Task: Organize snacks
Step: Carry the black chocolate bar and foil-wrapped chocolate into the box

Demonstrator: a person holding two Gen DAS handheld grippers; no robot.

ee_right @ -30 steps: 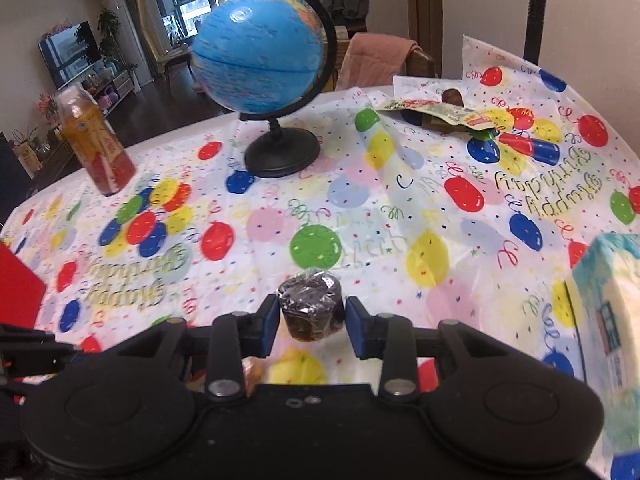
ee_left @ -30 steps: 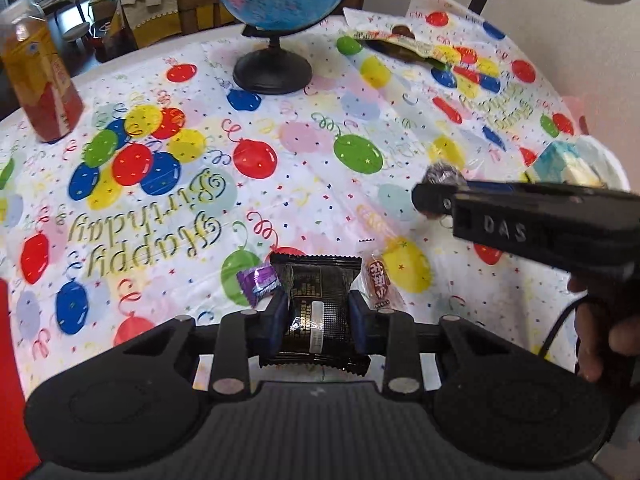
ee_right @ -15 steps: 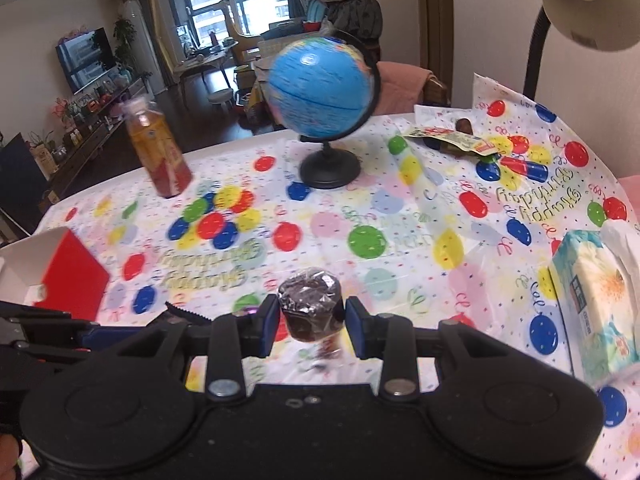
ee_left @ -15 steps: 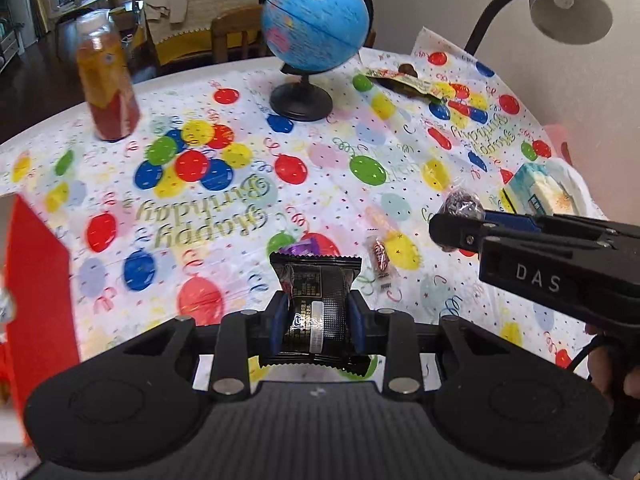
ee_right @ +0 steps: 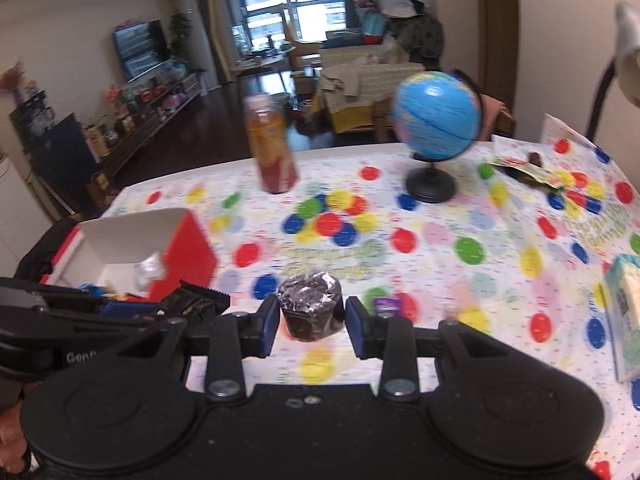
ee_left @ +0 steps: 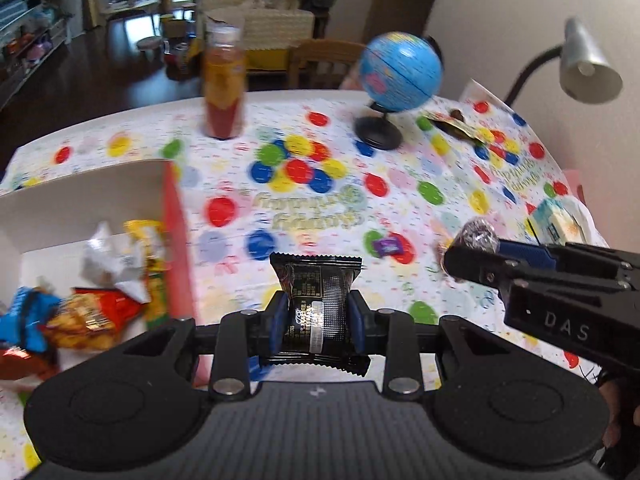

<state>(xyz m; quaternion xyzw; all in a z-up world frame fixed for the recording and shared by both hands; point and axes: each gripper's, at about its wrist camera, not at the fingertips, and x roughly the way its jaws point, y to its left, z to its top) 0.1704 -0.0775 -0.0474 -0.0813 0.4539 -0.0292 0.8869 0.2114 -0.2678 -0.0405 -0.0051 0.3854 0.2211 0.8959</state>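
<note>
My left gripper [ee_left: 316, 322] is shut on a black snack packet [ee_left: 316, 304] and holds it above the table, just right of the red box [ee_left: 176, 248]. The box is white inside and holds several snack bags [ee_left: 92, 304]. My right gripper [ee_right: 310, 326] is shut on a round dark wrapped cake [ee_right: 310, 308], held above the table; it also shows at the right of the left wrist view [ee_left: 476, 242]. A small purple candy [ee_left: 385, 245] lies on the tablecloth, seen in the right wrist view too [ee_right: 386, 304]. The red box shows there at the left [ee_right: 180, 256].
A juice bottle [ee_left: 224, 84], a blue globe [ee_left: 398, 80] and a flat snack packet [ee_left: 452, 126] stand at the table's far side. A tissue pack [ee_left: 560, 224] lies at the right edge. A grey lamp [ee_left: 588, 64] leans over the right.
Both grippers have lifted and swung left with their snacks still held. The red box with its snack bags has come into the left wrist view.
</note>
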